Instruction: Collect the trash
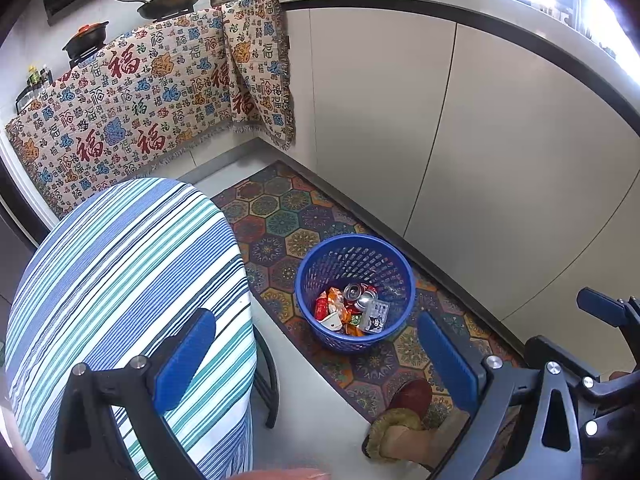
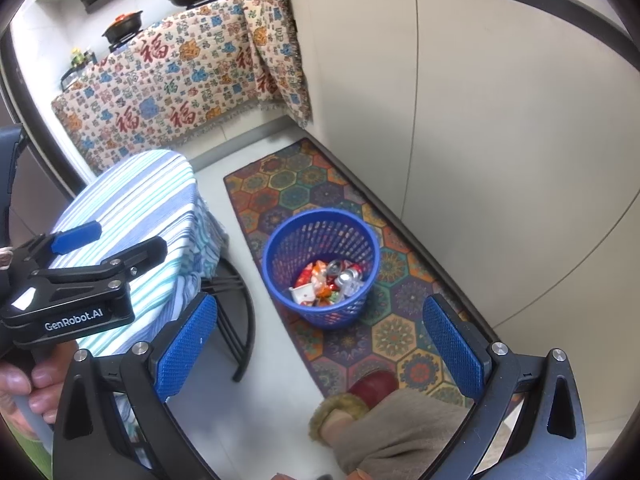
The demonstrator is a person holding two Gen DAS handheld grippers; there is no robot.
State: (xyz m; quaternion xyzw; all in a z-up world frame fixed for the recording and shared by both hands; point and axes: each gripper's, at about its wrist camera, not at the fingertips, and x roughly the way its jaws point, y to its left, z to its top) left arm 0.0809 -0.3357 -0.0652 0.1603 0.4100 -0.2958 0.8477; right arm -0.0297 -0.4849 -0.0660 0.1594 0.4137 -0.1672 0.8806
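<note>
We are holding both grippers, left (image 1: 318, 354) and right (image 2: 320, 344), spread empty above a round blue perforated plastic basket (image 1: 316, 276) containing crumpled wrappers (image 1: 334, 306) and dented cans (image 1: 360, 294).

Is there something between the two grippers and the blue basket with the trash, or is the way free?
Nothing visible blocks it. The blue basket stands open-topped on the patterned mat, below both open grippers. The striped table stays off to the left.

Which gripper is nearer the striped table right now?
Left. The left gripper hangs over the striped table; the right gripper is off to its side, above the floor.
</note>
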